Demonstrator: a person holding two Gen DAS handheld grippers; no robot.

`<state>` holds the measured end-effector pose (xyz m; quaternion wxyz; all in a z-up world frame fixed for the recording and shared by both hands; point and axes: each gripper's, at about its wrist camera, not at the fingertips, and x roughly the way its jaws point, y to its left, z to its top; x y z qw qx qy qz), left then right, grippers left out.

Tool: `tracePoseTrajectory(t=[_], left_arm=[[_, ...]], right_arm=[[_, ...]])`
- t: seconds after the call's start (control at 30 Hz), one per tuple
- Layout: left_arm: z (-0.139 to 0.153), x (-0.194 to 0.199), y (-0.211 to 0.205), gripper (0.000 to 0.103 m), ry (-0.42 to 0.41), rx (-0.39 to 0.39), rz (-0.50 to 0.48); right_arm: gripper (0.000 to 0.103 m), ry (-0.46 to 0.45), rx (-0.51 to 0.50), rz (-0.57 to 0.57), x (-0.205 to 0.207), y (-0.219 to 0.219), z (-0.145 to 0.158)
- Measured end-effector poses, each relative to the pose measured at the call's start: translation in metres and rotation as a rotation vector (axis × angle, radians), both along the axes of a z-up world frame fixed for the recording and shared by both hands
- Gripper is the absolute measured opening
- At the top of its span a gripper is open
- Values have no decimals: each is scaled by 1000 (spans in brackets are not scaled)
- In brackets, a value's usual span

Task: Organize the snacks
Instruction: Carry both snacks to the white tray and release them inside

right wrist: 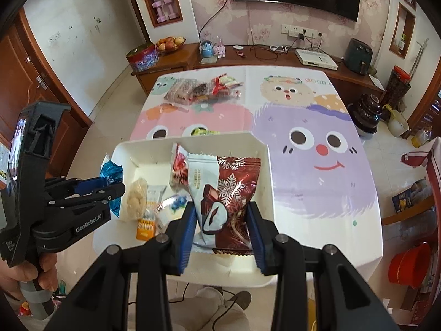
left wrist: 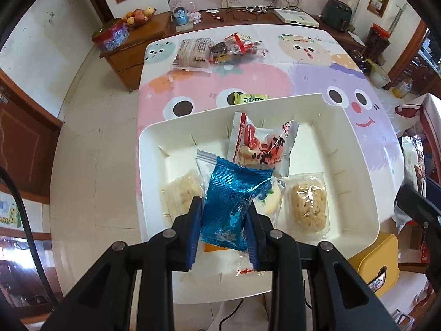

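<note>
Cartoon-printed tablecloth (right wrist: 317, 127) carries one white tray (left wrist: 154, 149) beneath both grippers. Left gripper (left wrist: 223, 220) pinches one blue foil packet (left wrist: 234, 193); right gripper (right wrist: 222, 220) clamps one dark red snowflake packet (right wrist: 234, 193). Two puffed-rice cakes (left wrist: 310, 202) flank the left fingers, one red-and-white packet (left wrist: 261, 144) just ahead, one snack pile (left wrist: 217, 49) far beyond.

White tray (left wrist: 154, 149); tablecloth (right wrist: 317, 165) printed with pink and lilac cartoon faces, big dark eyes, red smile. Shiny blue foil packet (left wrist: 231, 193); dark red packet (right wrist: 234, 193) with white snowflakes. Black grippers, blue pads (right wrist: 256, 231); small orange packet (right wrist: 145, 230).
</note>
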<state>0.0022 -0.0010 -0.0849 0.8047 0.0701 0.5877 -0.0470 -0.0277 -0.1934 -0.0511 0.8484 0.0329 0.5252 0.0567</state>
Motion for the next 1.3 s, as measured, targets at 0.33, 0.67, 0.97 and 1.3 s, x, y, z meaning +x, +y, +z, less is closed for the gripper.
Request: tracePoseTrajectory(t=[0.33, 0.67, 0.97, 1.3], left_arm=[[-13, -4, 3, 28, 19, 30, 101], [-12, -21, 11, 88, -14, 46, 175], [6, -28, 25, 88, -46, 49, 146], [30, -16, 38, 88, -100, 32, 15]], right_arm=[[37, 33, -10, 40, -3, -4, -19], [51, 35, -45, 52, -6, -1, -26], [57, -35, -40, 47, -11, 12, 0], [57, -63, -34, -43, -6, 33, 18]])
